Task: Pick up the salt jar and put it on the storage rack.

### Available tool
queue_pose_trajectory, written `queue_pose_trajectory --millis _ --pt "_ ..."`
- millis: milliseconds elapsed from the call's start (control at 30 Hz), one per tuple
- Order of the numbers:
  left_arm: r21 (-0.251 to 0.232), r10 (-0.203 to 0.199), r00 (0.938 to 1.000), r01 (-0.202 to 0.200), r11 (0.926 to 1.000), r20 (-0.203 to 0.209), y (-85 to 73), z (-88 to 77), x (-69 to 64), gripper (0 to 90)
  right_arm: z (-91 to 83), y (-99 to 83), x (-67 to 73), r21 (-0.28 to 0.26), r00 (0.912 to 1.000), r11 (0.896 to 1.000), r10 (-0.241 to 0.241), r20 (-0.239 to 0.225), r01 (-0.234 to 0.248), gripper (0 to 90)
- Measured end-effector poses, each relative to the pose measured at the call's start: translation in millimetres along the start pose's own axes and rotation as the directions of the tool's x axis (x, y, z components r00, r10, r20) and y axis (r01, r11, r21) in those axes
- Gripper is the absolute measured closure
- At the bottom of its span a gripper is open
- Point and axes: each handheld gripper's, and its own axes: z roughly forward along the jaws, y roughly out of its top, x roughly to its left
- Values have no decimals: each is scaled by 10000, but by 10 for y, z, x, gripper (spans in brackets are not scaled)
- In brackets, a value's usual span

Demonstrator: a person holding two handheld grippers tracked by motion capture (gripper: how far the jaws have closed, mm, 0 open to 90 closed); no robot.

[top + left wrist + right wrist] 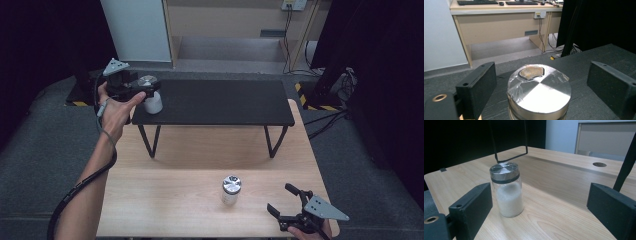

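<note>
A small glass jar (152, 102) of white powder with a silver lid (541, 92) stands at the left end of a low black shelf (220, 102). My left gripper (150, 90) reaches over it from the left and is open; in the left gripper view the lid sits between the two pads (477, 87) with gaps on both sides. A second, similar jar (231, 190) stands on the wooden table (165, 200) in front of the shelf. My right gripper (284, 200) rests open near the table's front right corner, with that jar (507, 192) ahead of it, closer to its left pad.
The black shelf stands on thin metal legs (150, 142) across the back of the wooden table. Grey carpet surrounds the table. Behind are a light wooden desk (506, 22), cables (290, 45) and a white panel (137, 30).
</note>
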Motion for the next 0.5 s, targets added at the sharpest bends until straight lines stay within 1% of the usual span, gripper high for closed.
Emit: queue_pose_trajectory --millis 100,167,267,500 --pt "-49 53 10000 -52 10000 28 30 -59 0 69 -1 -1 -1 -8 10000 10000 -5 -2 5 63" --pt "-78 53 9999 -52 10000 119 43 -105 5 67 1 1 0 -2 10000 10000 -14 -16 14 63" --pt "21 223 9996 -223 9997 191 70 -175 -8 60 4 1 2 -21 10000 10000 -18 -36 18 63" --pt "-63 305 9988 -303 9995 391 145 -370 -27 42 12 8 10 8 9999 10000 -43 -110 43 63"
